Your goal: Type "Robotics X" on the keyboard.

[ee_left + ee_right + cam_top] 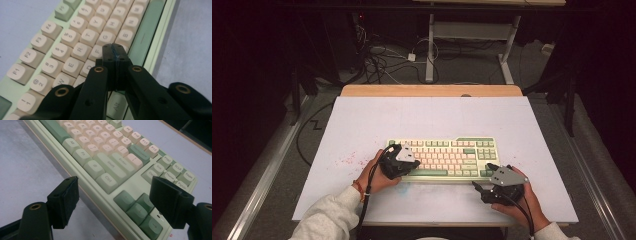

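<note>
A pale green mechanical keyboard [444,159] with cream letter keys and darker green modifier keys lies near the middle of a white tabletop [377,120], a little toward the person's edge and square to it. The left gripper [398,161] hangs over the keyboard's left end; in the left gripper view its two black jaws are pressed flat together with nothing between them, their tips over the cream keys [82,40] close to the F and G caps and just beside the long green space bar [145,37]. The right gripper [498,187] sits at the near right corner of the keyboard, its jaws spread wide and empty; in the right gripper view the green arrow keys [138,207] and the front edge of the keyboard lie between the two pads, which touch nothing. Faint reddish specks [347,161] mark the tabletop left of the keyboard. A strip of bare wood [432,90] shows along the far edge. Beyond it the room is dark, with grey floor, a tangle of cables [382,57] and the white legs of another desk [430,50].
</note>
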`<action>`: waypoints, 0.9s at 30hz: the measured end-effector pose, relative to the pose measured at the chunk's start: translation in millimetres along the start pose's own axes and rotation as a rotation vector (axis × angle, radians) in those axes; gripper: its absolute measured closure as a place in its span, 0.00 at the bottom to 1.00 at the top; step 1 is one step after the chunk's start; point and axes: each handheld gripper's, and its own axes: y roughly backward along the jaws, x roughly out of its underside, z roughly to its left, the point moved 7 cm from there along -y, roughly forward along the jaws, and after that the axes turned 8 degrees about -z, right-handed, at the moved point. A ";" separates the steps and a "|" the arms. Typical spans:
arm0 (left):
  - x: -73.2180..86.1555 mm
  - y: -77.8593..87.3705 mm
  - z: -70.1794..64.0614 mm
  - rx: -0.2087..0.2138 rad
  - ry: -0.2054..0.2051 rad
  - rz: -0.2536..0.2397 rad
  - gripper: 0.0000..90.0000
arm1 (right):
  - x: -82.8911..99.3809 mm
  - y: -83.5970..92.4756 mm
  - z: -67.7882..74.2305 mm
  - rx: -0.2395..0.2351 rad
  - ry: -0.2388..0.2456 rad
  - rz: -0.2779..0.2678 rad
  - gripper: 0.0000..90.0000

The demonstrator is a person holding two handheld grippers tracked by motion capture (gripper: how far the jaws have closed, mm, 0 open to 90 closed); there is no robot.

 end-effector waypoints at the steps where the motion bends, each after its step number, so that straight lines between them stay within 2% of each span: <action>1: 0.1 0.2 0.2 0.001 0.004 0.001 0.97 | -0.1 0.2 0.2 0.000 -0.001 0.000 0.27; 10: -4.0 8.0 -2.1 -0.024 -0.029 -0.015 0.97 | -1.9 1.5 -0.6 0.004 -0.013 -0.012 0.27; 27: -5.4 16.3 1.5 -0.045 -0.030 -0.032 0.97 | -2.4 1.8 -0.4 0.002 -0.014 -0.014 0.27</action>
